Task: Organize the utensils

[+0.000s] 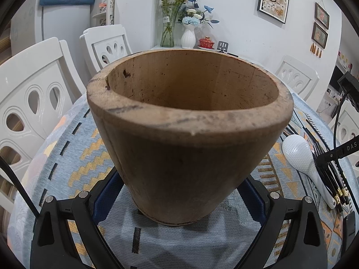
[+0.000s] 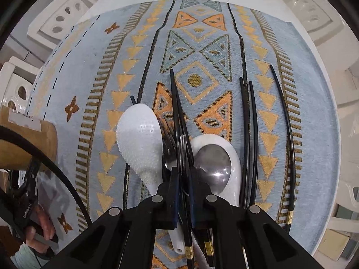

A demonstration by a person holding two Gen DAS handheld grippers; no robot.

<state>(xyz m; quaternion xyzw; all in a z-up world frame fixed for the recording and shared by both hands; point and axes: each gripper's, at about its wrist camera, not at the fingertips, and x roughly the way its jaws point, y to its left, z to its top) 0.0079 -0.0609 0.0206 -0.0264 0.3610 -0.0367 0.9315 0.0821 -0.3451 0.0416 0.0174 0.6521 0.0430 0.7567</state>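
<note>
In the left wrist view a wide wooden holder (image 1: 188, 139) stands upright on the patterned cloth, empty inside. My left gripper (image 1: 180, 179) is shut on its lower part, one blue pad on each side. The holder (image 2: 29, 139) also shows at the left edge of the right wrist view. My right gripper (image 2: 183, 171) points down over a pile of utensils and is shut on a metal fork (image 2: 182, 148) that stands edge-on between its pads. Beside it lie a white rice paddle (image 2: 141, 145), a second fork (image 2: 168, 154), a metal spoon (image 2: 213, 161) resting in a white ceramic spoon (image 2: 236, 170), and several black chopsticks (image 2: 251, 134).
A blue and orange patterned cloth (image 2: 197, 44) covers the round white table. White chairs (image 1: 33, 103) ring it. Two vases of flowers (image 1: 170, 29) and a red lidded cup (image 1: 206, 42) stand at the far side. The paddle (image 1: 296, 152) and chopsticks (image 1: 325, 174) lie right of the holder.
</note>
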